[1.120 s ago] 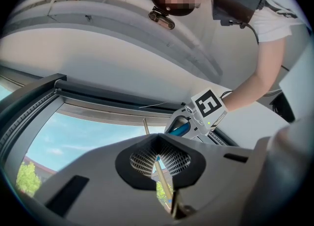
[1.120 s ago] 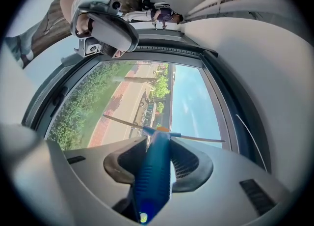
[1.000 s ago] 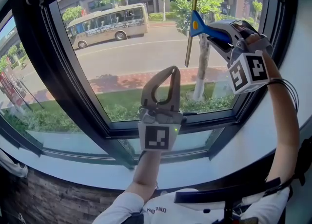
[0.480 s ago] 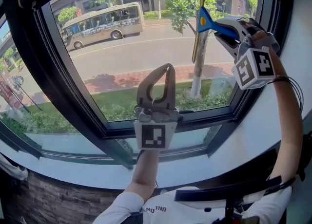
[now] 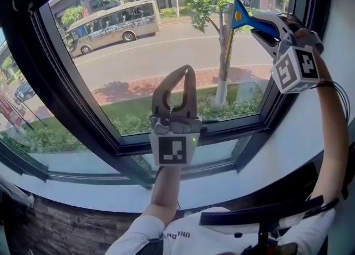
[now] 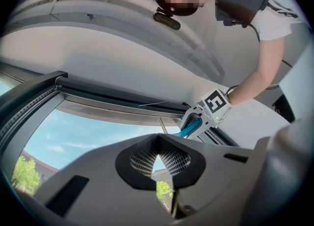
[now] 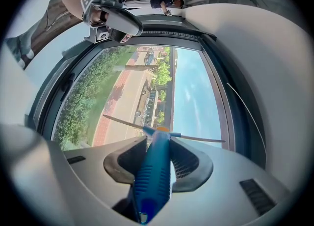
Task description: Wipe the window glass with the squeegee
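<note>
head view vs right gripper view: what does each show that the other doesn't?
Head view only: the bus on the road, the person's right forearm, and the right gripper seen from outside with its marker cube.
Right gripper view only: that gripper's jaws clamped on the ribbed blue handle of the squeegee, seen close up.
Both: the squeegee's blade held up at the window glass, the left gripper with jaws together and empty, and trees outside.

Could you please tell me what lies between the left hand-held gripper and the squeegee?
In the head view, only bare window glass separates the left hand-held gripper from the squeegee.
</note>
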Action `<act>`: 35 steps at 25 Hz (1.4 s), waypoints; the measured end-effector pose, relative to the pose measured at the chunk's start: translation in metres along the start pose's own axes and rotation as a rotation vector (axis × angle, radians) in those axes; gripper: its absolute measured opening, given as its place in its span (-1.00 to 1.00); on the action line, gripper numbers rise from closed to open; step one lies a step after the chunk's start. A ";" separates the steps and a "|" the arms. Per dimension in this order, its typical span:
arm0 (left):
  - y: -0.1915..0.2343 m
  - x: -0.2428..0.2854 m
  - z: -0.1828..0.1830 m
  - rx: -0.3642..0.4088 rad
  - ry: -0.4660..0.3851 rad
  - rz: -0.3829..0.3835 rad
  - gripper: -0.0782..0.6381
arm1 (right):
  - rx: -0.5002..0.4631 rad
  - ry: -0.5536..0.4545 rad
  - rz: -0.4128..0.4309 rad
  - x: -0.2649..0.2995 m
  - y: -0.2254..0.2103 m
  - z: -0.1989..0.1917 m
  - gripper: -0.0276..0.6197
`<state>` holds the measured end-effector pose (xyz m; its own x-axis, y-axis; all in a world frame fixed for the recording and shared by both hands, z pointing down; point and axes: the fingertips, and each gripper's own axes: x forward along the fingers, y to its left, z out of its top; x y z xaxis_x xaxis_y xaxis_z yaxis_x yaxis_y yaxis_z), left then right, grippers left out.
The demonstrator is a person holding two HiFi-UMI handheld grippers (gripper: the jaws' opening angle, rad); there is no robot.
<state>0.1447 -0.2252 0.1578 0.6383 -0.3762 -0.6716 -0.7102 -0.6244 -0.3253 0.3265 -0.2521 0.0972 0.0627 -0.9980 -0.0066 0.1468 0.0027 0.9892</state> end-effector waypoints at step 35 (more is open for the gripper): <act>-0.012 0.005 -0.007 -0.015 0.004 -0.026 -0.78 | 0.014 0.235 0.066 -0.021 0.011 -0.096 -0.47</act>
<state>0.1584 -0.2247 0.1628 0.6581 -0.3625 -0.6599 -0.6885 -0.6444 -0.3326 0.4218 -0.2249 0.0941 0.2998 -0.9537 0.0259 0.1209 0.0649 0.9905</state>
